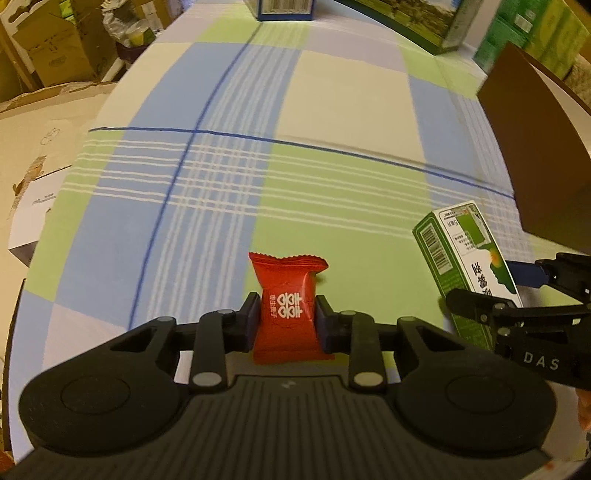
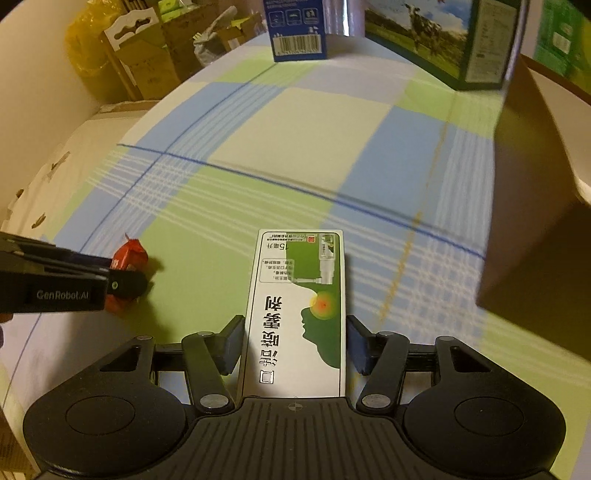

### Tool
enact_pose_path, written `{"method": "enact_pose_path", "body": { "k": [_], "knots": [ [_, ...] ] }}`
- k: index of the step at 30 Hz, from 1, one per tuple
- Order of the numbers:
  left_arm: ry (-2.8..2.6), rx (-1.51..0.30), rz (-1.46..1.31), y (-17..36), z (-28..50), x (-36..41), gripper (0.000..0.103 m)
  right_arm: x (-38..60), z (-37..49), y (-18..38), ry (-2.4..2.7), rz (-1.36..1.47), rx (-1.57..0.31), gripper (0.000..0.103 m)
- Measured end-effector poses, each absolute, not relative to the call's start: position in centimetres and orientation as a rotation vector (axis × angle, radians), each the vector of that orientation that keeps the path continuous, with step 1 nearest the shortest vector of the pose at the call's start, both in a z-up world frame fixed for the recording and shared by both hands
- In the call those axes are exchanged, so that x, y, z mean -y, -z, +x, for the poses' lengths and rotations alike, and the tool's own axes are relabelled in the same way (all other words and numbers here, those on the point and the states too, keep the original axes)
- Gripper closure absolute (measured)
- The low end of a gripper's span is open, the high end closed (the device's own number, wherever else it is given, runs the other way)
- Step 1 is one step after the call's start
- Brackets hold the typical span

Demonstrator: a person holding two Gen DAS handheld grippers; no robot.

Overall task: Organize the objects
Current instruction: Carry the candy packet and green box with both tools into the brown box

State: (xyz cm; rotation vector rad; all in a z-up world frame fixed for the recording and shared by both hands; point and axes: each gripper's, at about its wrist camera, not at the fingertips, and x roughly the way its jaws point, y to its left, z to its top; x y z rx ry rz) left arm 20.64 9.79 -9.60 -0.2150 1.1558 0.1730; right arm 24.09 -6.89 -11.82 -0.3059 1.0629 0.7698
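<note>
A red candy packet (image 1: 287,310) with white printing stands upright between the pads of my left gripper (image 1: 286,321), which is shut on it above the checked tablecloth. The same red candy packet (image 2: 127,256) shows at the left of the right wrist view, partly hidden by the left gripper (image 2: 122,286). My right gripper (image 2: 295,339) is shut on a green and white medicine box (image 2: 299,306), held lengthwise between its pads. That medicine box (image 1: 465,266) and the right gripper (image 1: 517,295) appear at the right edge of the left wrist view.
A brown cardboard box (image 2: 535,221) stands close on the right. At the far end of the table (image 1: 332,110) sit a blue box (image 2: 299,33) and a green carton with a cow picture (image 2: 443,37). Cardboard boxes (image 1: 55,48) pile up beyond the left edge.
</note>
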Motion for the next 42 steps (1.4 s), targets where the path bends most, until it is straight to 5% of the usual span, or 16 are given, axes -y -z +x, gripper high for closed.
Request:
{"method": "enact_pose_path", "body": {
  "k": [21, 42],
  "knots": [
    [-0.116, -1.178, -0.190, 9.1, 19.6, -6.2, 0.080, 9.3, 22.9, 11.7, -0.746, -0.295, -1.066, 0.051],
    [0.029, -1.069, -0.118, 3.7, 20.4, 0.3, 0.080, 17.8, 22.3, 5.6, -0.673, -0.104, -0.991, 0.051]
  ]
}}
